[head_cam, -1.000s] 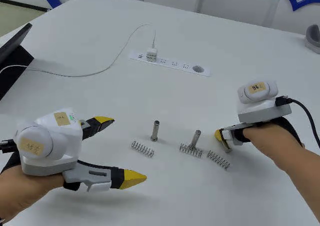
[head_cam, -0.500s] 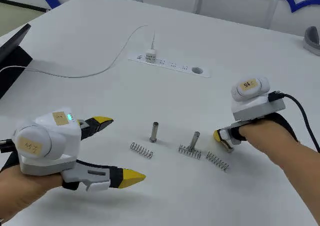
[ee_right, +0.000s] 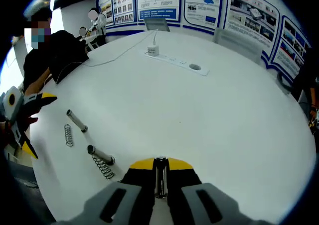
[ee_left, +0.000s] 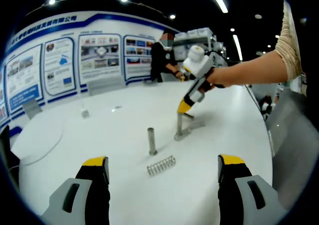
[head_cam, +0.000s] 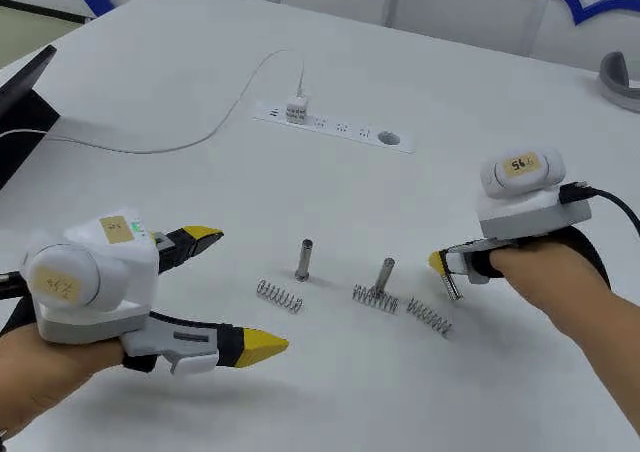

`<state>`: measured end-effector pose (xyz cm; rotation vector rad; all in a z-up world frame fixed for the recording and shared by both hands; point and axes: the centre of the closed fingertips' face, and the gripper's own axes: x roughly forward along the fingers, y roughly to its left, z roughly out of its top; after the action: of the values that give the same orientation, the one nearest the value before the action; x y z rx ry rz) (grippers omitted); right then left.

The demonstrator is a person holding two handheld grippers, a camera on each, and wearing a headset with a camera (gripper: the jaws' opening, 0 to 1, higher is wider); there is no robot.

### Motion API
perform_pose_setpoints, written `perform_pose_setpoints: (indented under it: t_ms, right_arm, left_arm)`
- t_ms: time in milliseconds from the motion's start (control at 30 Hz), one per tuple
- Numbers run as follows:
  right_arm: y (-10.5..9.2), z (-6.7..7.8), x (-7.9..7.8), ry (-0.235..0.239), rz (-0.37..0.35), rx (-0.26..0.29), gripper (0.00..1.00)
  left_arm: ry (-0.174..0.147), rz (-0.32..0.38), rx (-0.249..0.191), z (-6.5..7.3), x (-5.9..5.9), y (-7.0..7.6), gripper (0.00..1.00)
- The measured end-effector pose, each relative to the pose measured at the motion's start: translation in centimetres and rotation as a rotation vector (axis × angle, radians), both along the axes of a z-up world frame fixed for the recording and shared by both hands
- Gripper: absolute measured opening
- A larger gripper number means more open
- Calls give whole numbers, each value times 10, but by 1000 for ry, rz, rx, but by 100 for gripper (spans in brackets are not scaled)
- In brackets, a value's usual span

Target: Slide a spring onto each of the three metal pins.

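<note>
Two metal pins stand upright on the white table, one (head_cam: 304, 260) to the left of the other (head_cam: 383, 275). Three springs lie flat near them: one (head_cam: 278, 295) by the left pin, one (head_cam: 375, 299) at the foot of the right pin, one (head_cam: 428, 317) further right. My right gripper (head_cam: 445, 265) is shut on a third pin (head_cam: 452, 286), which hangs tilted just above the table; in its own view this pin (ee_right: 159, 177) sits between the yellow tips. My left gripper (head_cam: 233, 290) hovers open to the left of the pins, with a spring (ee_left: 161, 165) and a pin (ee_left: 151, 140) ahead of it.
A white power strip (head_cam: 335, 127) with a plugged-in charger (head_cam: 296, 107) and a cable (head_cam: 200, 137) lies further back on the table. A dark monitor edge (head_cam: 25, 102) stands at the far left. People stand beyond the table in both gripper views.
My right hand has shifted slightly to the right and back with the pin still held. My left gripper, the standing pins and the springs have kept their places.
</note>
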<state>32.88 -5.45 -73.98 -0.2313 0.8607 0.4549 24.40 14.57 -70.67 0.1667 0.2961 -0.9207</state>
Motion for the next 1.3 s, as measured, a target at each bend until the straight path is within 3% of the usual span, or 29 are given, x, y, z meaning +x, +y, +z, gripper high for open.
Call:
perform_pose_setpoints:
  t_ms: [567, 1300]
  right_arm:
    - [0, 20, -17, -85, 5, 31, 9]
    - [-9, 21, -36, -83, 3, 31, 9]
  left_arm:
    - [-9, -8, 0, 4, -1, -4, 91]
    - [-12, -11, 2, 4, -3, -5, 91]
